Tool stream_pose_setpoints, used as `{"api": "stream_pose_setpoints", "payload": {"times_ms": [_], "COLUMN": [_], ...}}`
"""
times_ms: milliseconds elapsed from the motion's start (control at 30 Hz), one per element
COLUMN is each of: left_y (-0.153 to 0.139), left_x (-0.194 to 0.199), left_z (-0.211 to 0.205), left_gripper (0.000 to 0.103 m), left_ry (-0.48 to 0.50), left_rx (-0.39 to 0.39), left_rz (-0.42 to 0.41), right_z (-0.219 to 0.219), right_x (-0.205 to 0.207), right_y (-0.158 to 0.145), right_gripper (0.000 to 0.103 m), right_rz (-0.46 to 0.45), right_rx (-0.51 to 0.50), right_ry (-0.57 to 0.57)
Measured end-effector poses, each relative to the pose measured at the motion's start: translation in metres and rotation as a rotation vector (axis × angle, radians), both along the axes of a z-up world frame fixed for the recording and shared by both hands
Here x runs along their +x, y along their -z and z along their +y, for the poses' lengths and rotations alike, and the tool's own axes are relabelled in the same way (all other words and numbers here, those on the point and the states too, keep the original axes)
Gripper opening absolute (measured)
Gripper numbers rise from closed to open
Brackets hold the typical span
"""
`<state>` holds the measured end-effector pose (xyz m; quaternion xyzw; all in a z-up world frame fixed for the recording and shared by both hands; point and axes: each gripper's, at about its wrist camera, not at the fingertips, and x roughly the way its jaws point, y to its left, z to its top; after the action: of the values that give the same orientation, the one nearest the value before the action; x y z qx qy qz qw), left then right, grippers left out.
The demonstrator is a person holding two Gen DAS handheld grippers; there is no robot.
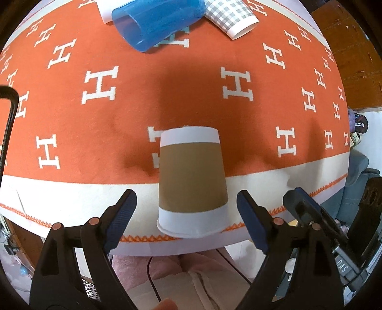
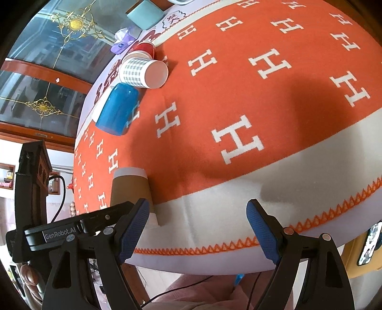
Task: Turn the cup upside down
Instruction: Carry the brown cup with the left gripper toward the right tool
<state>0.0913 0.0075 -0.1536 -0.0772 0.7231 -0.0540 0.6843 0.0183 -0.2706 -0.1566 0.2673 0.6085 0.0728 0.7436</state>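
I see the brown paper cup with white bands (image 1: 192,181) standing near the front edge of the desk (image 1: 71,202), on the cream border of the orange cloth with white H letters (image 1: 191,83). Its rolled rim is down on the cloth and its closed base is up, so I judge the flip to be done already, or almost.

My left gripper (image 1: 186,212) has its fingers (image 1: 123,214) wide apart, one on each side of the cup's lower part, and they do not touch it. I think this is the reason they stand so: the cup rests alone and there is room to draw away without pushing it over. The rim is close to the desk's edge, so a careless pull may knock it down.

My right gripper (image 2: 198,229) is also wide and holds nothing. It hangs over the bare front border, just beside the left one, and the cup (image 2: 130,188) is to its left.

Far back lie a blue translucent plastic cup (image 1: 152,22) and a grey checked paper cup (image 1: 230,16), both on their sides, well apart from my work.
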Motion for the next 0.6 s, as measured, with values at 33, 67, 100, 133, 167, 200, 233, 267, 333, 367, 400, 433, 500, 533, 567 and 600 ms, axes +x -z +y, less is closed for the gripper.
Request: {"api": "stream_pose_setpoints", "payload": {"times_ms": [33, 67, 100, 133, 167, 200, 233, 267, 333, 367, 400, 433, 500, 533, 567, 600], "left_y": [-0.001, -0.003, -0.006, -0.007, -0.01, -0.014, -0.018, -0.022, -0.031, -0.035, -0.04, -0.042, -0.049, -0.052, -0.055, -0.058], "left_x": [-0.002, -0.003, -0.004, -0.008, -0.009, -0.011, -0.012, -0.014, -0.017, -0.018, -0.02, -0.021, -0.025, -0.027, -0.029, -0.03], "left_z": [0.001, 0.003, 0.004, 0.006, 0.008, 0.01, 0.012, 0.013, 0.016, 0.017, 0.02, 0.021, 0.026, 0.03, 0.033, 0.037], "left_gripper": [0.084, 0.084, 0.084, 0.084, 0.084, 0.084, 0.084, 0.084, 0.084, 0.084, 0.084, 0.084, 0.084, 0.084, 0.084, 0.084], "left_ry": [0.003, 0.005, 0.007, 0.008, 0.007, 0.008, 0.009, 0.01, 0.013, 0.014, 0.015, 0.015, 0.014, 0.011, 0.006, 0.001], "left_rx": [0.001, 0.0, -0.004, -0.007, -0.01, -0.014, -0.018, -0.02, -0.026, -0.028, -0.03, -0.031, -0.036, -0.037, -0.038, -0.039], "left_rz": [-0.002, -0.003, -0.005, -0.008, -0.012, -0.017, -0.025, -0.032, -0.05, -0.058, -0.068, -0.074, -0.089, -0.099, -0.108, -0.117], "right_z": [0.0, 0.001, 0.002, 0.003, 0.004, 0.005, 0.006, 0.007, 0.01, 0.012, 0.014, 0.016, 0.021, 0.024, 0.027, 0.03], "right_x": [0.0, 0.0, 0.0, 0.0, 0.0, 0.0, 0.0, 0.0, 0.0, 0.001, 0.001, 0.001, 0.002, 0.002, 0.003, 0.004], "right_y": [-0.001, -0.003, -0.004, -0.006, -0.008, -0.01, -0.012, -0.014, -0.018, -0.02, -0.022, -0.023, -0.027, -0.028, -0.03, -0.031], "right_gripper": [0.085, 0.085, 0.085, 0.085, 0.085, 0.085, 0.085, 0.085, 0.085, 0.085, 0.085, 0.085, 0.085, 0.085, 0.085, 0.085], "right_rz": [-0.002, -0.004, -0.007, -0.01, -0.012, -0.015, -0.019, -0.023, -0.029, -0.031, -0.032, -0.033, -0.038, -0.038, -0.038, -0.037], "right_rx": [0.001, 0.002, 0.003, 0.004, 0.004, 0.005, 0.006, 0.006, 0.009, 0.014, 0.017, 0.019, 0.019, 0.021, 0.026, 0.031], "right_ry": [-0.001, -0.003, -0.004, -0.006, -0.009, -0.011, -0.014, -0.018, -0.026, -0.031, -0.035, -0.041, -0.057, -0.065, -0.075, -0.085]}}
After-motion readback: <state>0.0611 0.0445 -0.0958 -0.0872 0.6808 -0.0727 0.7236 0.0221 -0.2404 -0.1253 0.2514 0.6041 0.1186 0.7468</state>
